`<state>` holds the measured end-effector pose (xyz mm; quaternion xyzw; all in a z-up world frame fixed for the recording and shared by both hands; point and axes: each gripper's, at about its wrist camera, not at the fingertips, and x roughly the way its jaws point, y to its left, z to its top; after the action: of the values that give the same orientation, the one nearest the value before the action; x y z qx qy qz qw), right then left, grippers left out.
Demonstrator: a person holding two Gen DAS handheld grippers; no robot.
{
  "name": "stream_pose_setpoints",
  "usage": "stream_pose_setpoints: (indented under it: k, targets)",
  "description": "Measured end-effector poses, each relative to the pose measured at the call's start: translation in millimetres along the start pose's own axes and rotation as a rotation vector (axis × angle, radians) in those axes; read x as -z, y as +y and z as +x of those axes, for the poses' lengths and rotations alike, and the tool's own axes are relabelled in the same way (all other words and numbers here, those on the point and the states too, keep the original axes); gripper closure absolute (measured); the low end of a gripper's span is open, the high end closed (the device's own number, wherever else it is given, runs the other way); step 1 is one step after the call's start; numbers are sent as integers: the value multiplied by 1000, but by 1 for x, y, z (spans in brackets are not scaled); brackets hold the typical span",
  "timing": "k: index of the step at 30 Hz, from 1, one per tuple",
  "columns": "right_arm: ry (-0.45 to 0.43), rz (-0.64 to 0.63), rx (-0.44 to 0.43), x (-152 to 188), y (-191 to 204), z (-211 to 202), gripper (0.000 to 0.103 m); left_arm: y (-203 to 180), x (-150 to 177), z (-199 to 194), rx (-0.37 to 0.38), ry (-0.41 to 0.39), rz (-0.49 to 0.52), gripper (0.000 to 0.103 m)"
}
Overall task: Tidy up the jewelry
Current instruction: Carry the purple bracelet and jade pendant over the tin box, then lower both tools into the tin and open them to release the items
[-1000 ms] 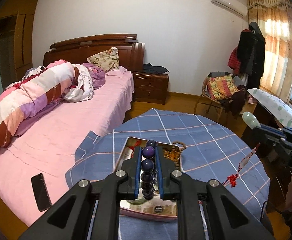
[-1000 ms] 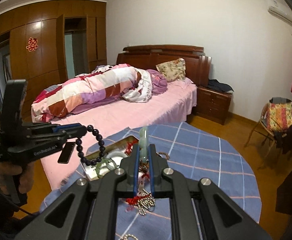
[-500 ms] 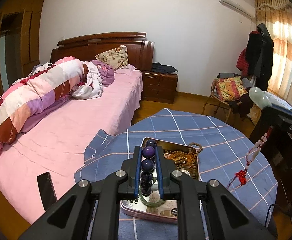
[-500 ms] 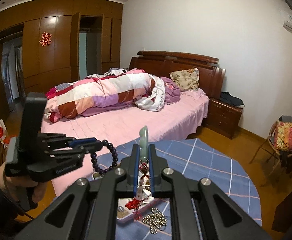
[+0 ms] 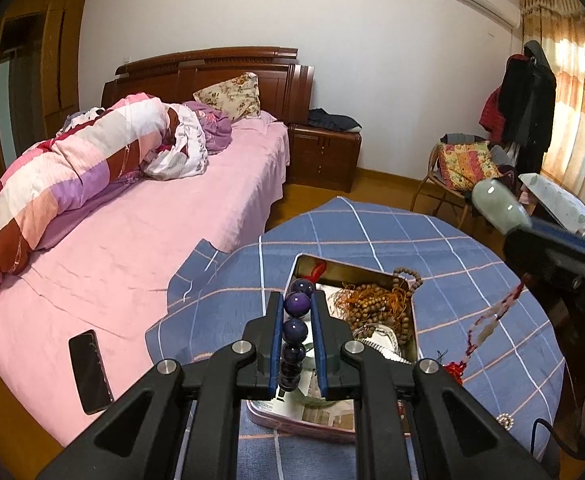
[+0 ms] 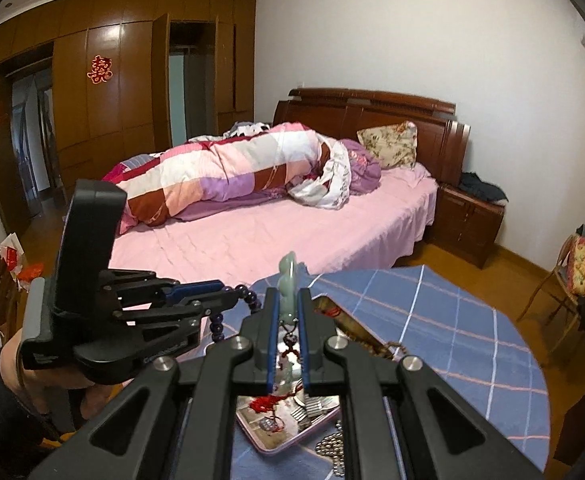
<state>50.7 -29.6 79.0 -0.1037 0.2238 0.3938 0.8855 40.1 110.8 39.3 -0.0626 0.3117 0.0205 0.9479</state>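
My left gripper (image 5: 297, 304) is shut on a purple bead bracelet (image 5: 294, 330) and holds it above an open metal tin (image 5: 380, 272). The tin holds brown wooden beads (image 5: 376, 306) and other jewelry. My right gripper (image 6: 288, 300) is shut on a pale green jade pendant (image 6: 287, 286); its red tassel cord (image 5: 492, 320) hangs down. In the left wrist view the pendant (image 5: 496, 204) shows at the right, above the table's right side. In the right wrist view the left gripper (image 6: 212, 292) sits to the left with the bracelet (image 6: 248, 300) hanging from it.
The tin sits on a round table with a blue checked cloth (image 5: 472, 280). A silver chain (image 6: 332, 452) lies on the cloth near the tin. A pink bed (image 5: 152, 248) with a phone (image 5: 88, 372) lies left. A chair (image 5: 460, 176) stands beyond the table.
Both grippers have risen and swung left with their loads. The tin now sits lower and nearer under both grippers.
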Motion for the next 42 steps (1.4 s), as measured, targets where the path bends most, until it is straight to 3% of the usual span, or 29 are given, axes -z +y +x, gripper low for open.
stream_pose_setpoints:
  k: [25, 42]
  targets:
    - [202, 89, -45, 60, -4, 56, 92, -5, 24, 34, -42, 102, 39, 90]
    - [273, 109, -40, 78, -8, 74, 92, -9, 38, 54, -44, 166, 66, 90]
